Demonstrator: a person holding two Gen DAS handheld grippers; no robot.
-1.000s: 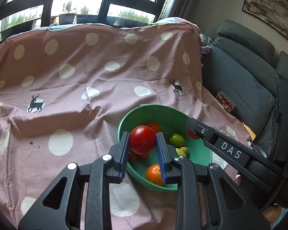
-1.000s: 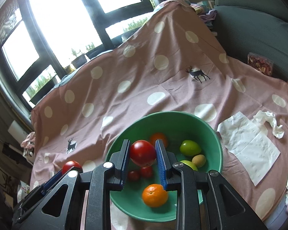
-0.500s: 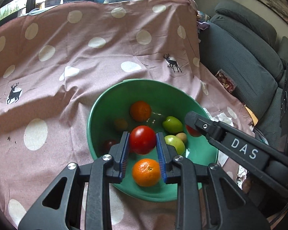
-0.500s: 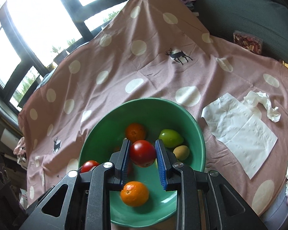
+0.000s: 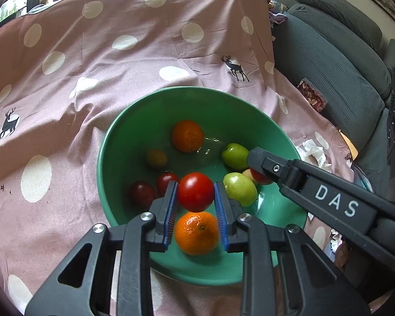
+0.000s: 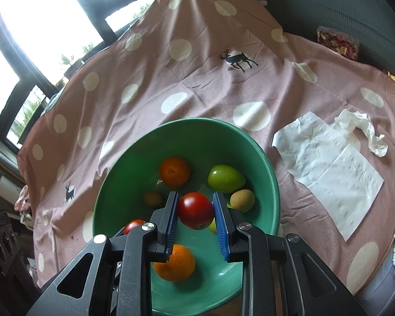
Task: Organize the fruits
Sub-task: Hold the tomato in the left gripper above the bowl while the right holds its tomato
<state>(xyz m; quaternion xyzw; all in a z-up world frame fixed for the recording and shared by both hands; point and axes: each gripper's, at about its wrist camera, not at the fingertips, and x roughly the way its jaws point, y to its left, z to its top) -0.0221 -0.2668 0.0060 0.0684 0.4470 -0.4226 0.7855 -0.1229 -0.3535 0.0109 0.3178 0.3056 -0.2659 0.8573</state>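
A green bowl (image 5: pixel 134 134) sits on a pink polka-dot cloth and holds two oranges (image 5: pixel 187 136), green fruits (image 5: pixel 235 156), small dark tomatoes (image 5: pixel 142 193) and small brownish fruits. My left gripper (image 5: pixel 196 196) is shut on a red tomato (image 5: pixel 195 195) above the bowl's near side. My right gripper (image 6: pixel 195 210) is shut on another red tomato (image 6: pixel 195 210) inside the bowl (image 6: pixel 239 142); it reaches in from the right in the left wrist view (image 5: pixel 260 168). The left gripper's tomato (image 6: pixel 133 226) shows at the bowl's left in the right wrist view.
White paper napkins (image 6: pixel 329 168) and a crumpled tissue (image 6: pixel 366 129) lie right of the bowl. A grey sofa (image 5: pixel 337 73) runs along the right, with a packet of snacks (image 6: pixel 338 43) on it. Windows stand behind the cloth.
Both grippers have moved forward and down over the bowl with their tomatoes. The right one is now lower, in among the fruit.
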